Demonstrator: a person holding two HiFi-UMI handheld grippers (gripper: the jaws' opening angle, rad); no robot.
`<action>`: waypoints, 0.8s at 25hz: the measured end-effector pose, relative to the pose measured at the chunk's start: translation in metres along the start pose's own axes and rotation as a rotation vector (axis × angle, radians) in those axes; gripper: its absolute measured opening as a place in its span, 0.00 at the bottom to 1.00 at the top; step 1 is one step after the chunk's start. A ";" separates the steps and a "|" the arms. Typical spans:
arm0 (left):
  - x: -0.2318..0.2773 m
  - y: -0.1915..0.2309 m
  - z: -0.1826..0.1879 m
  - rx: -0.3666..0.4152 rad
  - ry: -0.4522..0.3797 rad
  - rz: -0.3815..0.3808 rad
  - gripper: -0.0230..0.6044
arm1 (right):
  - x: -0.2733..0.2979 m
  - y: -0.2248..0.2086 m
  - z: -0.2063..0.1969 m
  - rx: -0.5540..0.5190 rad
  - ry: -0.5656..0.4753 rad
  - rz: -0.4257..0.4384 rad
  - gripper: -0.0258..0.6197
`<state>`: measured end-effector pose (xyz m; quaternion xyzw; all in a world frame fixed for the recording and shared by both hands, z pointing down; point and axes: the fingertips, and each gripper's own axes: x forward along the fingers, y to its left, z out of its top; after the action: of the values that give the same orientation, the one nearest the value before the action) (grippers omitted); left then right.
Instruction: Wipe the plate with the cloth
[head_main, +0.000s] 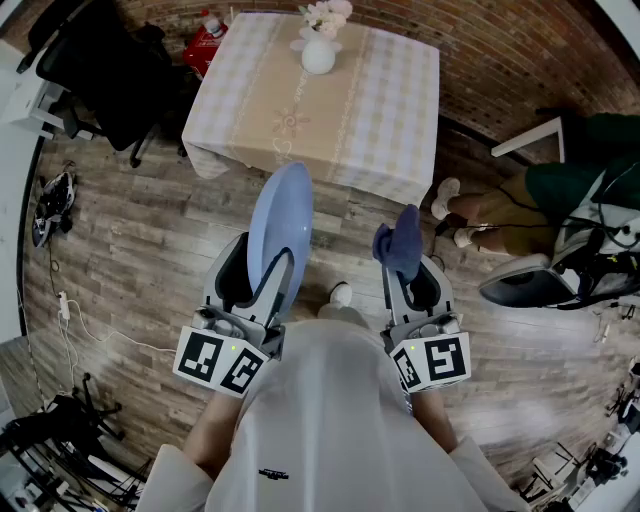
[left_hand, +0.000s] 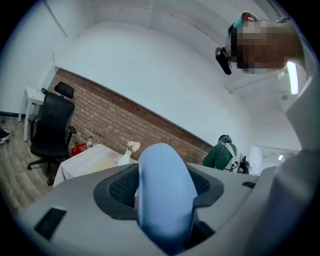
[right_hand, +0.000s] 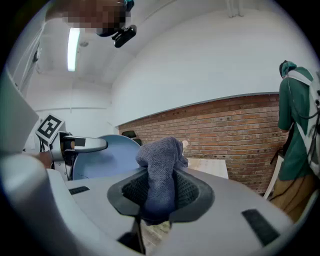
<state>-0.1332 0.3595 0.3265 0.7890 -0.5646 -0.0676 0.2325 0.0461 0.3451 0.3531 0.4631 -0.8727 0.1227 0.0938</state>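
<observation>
Blue plate (head_main: 279, 235): is being held upright on edge in the air, well clear of the table (head_main: 390, 120), probably so that its face is being offered to the cloth.
Left claw (head_main: 262, 285): the plate's lower rim is being gripped between its jaws.
Cloth (head_main: 400, 245): is being pinched as a bunched wad in the right claw (head_main: 408, 280), near the plate but apart from it; wiping is judged not yet begun.
Head view: the gap between plate and cloth is being shown.
Right gripper view: the plate's broad face is being shown, whereas only its edge is being shown in the left gripper view.
</observation>
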 end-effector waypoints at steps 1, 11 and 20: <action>0.000 -0.010 -0.004 0.002 -0.001 0.006 0.46 | -0.009 -0.008 0.001 -0.015 -0.008 0.005 0.23; 0.018 -0.089 -0.050 -0.032 0.006 0.031 0.46 | -0.077 -0.082 -0.010 0.011 -0.055 0.016 0.23; 0.081 -0.103 -0.059 -0.072 0.039 0.007 0.46 | -0.059 -0.127 -0.012 0.078 -0.057 0.026 0.23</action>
<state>0.0061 0.3283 0.3456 0.7792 -0.5601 -0.0718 0.2720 0.1848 0.3269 0.3643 0.4584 -0.8756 0.1443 0.0491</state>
